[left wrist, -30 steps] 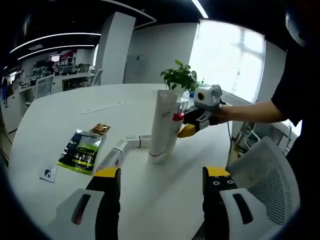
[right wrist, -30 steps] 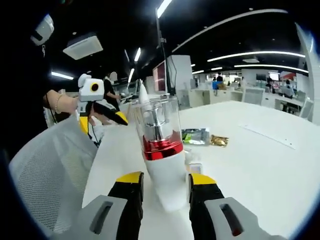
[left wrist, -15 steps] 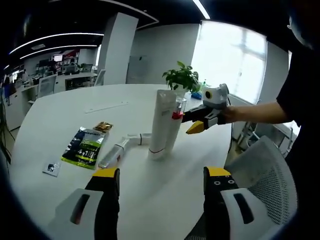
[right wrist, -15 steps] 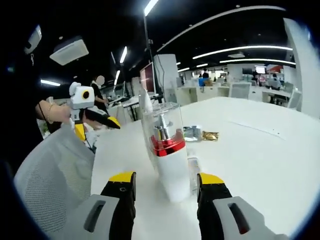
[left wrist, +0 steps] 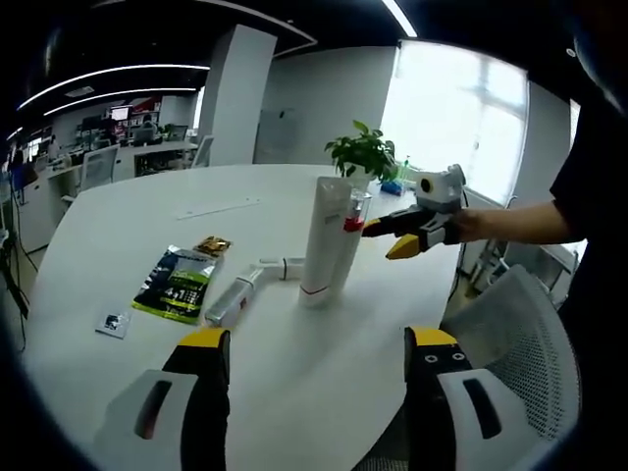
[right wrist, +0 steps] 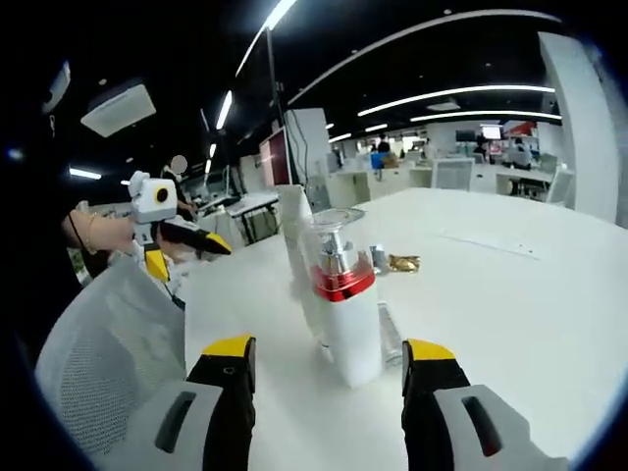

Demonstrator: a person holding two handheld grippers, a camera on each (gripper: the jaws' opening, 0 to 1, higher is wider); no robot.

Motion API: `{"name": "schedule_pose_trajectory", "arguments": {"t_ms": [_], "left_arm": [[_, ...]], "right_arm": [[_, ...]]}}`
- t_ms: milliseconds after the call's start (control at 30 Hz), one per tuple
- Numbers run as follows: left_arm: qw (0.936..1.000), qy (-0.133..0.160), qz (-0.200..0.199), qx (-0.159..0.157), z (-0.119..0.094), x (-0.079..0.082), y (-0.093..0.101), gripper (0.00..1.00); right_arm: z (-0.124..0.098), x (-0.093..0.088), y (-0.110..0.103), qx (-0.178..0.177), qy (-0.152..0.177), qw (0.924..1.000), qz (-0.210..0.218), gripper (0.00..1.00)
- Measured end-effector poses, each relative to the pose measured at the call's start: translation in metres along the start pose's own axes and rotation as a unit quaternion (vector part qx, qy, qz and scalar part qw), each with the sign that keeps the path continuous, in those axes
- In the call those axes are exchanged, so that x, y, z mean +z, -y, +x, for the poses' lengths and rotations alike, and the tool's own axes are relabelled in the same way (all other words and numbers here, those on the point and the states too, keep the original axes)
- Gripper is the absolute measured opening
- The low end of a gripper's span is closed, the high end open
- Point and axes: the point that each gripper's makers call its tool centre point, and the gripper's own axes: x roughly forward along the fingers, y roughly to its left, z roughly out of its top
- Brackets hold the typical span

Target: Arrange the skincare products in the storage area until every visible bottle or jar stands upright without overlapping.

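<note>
On the white table [left wrist: 118, 226], two products upright, two lying flat.
Nearest, the left tool [left wrist: 314, 368] and right tool [right wrist: 329, 378] both have jaws apart, clamped on nothing. Beyond them a pump bottle [right wrist: 345, 309] with a red collar and a tall white tube [left wrist: 325, 241] stand vertical, touching; beside these, small tubes [left wrist: 235, 294] lie lengthwise, then a green packet [left wrist: 180, 285]. Farther off, a potted plant [left wrist: 363, 152].

Two bottles upright, two tubes lying down on the surface [left wrist: 118, 211].
In the left gripper view the tall tube [left wrist: 324, 240] stood mid-surface with the pump bottle [left wrist: 351, 240] touching its right side; two small tubes [left wrist: 234, 298] lay just left, a pouch [left wrist: 180, 284] farther left, a plant [left wrist: 361, 155] at the far edge.
</note>
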Motion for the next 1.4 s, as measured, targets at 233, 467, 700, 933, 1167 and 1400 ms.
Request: {"name": "schedule_pose_trajectory", "arguments": {"t_ms": [233, 467, 700, 933, 1167, 1400], "left_arm": [[0.9999, -0.009, -0.006, -0.002, -0.007, -0.009, 0.001, 0.68], [0.9999, -0.013, -0.009, -0.001, -0.013, -0.014, 0.001, 0.71], [0.9997, -0.02, -0.012, 0.003, -0.023, -0.019, 0.002, 0.73], [0.9996, -0.022, -0.015, 0.009, -0.033, -0.025, 0.001, 0.75], [0.9995, -0.025, -0.017, 0.009, -0.039, -0.027, 0.006, 0.77], [0.9998, -0.016, -0.009, 0.009, -0.042, -0.02, 0.007, 0.78]], "right_arm": [[-0.003, -0.001, -0.019, -0.014, 0.002, 0.9998, 0.011, 0.64], [-0.006, -0.01, -0.025, -0.026, 0.0, 0.9994, 0.023, 0.7], [-0.013, -0.016, -0.035, -0.036, 0.001, 0.9985, 0.042, 0.73], [-0.021, -0.015, -0.045, -0.048, 0.007, 0.9978, 0.046, 0.77], [-0.027, -0.017, -0.052, -0.054, 0.01, 0.997, 0.053, 0.83], [-0.034, -0.014, -0.064, -0.065, 0.017, 0.996, 0.058, 0.9]]}}
